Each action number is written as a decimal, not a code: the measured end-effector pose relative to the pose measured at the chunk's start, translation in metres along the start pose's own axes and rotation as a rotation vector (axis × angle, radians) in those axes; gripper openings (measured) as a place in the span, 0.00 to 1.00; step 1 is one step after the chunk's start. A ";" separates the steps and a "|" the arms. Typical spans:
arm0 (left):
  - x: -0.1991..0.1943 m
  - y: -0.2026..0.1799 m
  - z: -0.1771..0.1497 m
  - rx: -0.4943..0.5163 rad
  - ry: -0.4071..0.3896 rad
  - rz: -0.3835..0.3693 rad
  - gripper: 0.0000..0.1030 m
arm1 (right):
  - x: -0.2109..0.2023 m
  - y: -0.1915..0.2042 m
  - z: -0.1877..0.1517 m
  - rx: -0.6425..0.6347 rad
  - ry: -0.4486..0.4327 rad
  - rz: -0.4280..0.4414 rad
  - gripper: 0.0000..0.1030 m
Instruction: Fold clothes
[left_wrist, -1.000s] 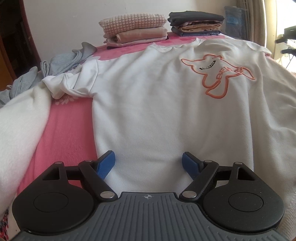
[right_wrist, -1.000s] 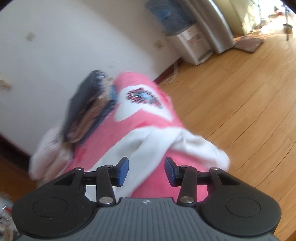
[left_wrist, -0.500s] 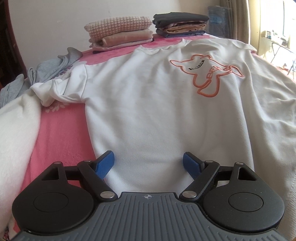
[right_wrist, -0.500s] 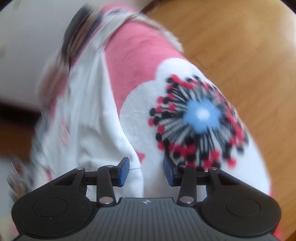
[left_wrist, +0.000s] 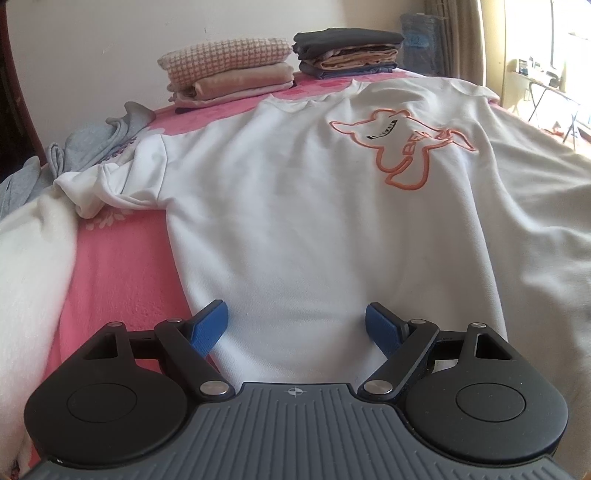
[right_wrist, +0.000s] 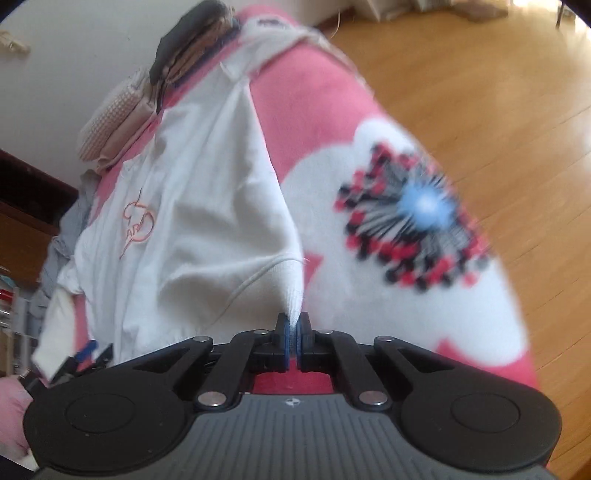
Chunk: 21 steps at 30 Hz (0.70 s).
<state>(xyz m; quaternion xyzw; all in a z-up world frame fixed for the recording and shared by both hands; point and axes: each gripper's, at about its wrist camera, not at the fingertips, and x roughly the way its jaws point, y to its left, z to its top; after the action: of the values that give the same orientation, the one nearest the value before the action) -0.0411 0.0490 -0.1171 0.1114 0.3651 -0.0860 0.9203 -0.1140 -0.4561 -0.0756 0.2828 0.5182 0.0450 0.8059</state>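
**White sweatshirt spread on a pink bed, one cuff pinched**

Nearest, in the left wrist view, the left gripper (left_wrist: 295, 325) hangs low over the hem end of the white sweatshirt (left_wrist: 295, 206), its blue pads spread wide with only cloth between them; whether they touch the fabric cannot be told. The sweatshirt lies face up and flat on the pink blanket (left_wrist: 122, 273). Its long axis runs away from this gripper, hem near and neckline far, so the collar points toward the wall. An orange outline print (left_wrist: 402, 147) sits on the chest, toward the right side of the garment. The sleeve on the left of this view is bunched into a short crumpled fold (left_wrist: 96, 188) beside the body of the shirt.

In the right wrist view, the right gripper (right_wrist: 294, 332) is closed tight on the ribbed cuff (right_wrist: 293, 291) of the other sleeve, which rises in a taut ridge from the sweatshirt (right_wrist: 192, 206) into the pads. Beside it the blanket shows a large flower motif (right_wrist: 413, 214), blurred, with wooden floor (right_wrist: 480, 92) beyond the bed edge.

Farther off, crumpled grey garments (left_wrist: 92, 140) lie at the left edge of the bed. At the far end, against the wall, stand two folded stacks: a checked pink stack (left_wrist: 229, 70) and, just right of it, a dark-topped stack (left_wrist: 347, 51).
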 end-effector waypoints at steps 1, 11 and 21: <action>0.000 0.000 0.000 0.003 -0.001 0.001 0.80 | -0.006 -0.002 0.001 -0.002 -0.008 -0.024 0.03; 0.001 0.001 0.000 0.037 0.001 0.004 0.81 | -0.009 -0.035 0.002 0.059 0.020 -0.102 0.02; -0.064 0.050 -0.012 -0.264 0.203 -0.084 0.81 | -0.011 -0.064 -0.006 0.134 -0.010 0.006 0.08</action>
<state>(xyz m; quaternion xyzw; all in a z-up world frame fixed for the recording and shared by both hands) -0.0832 0.1053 -0.0740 -0.0176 0.4685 -0.0639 0.8810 -0.1385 -0.5110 -0.1006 0.3381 0.5152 0.0112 0.7875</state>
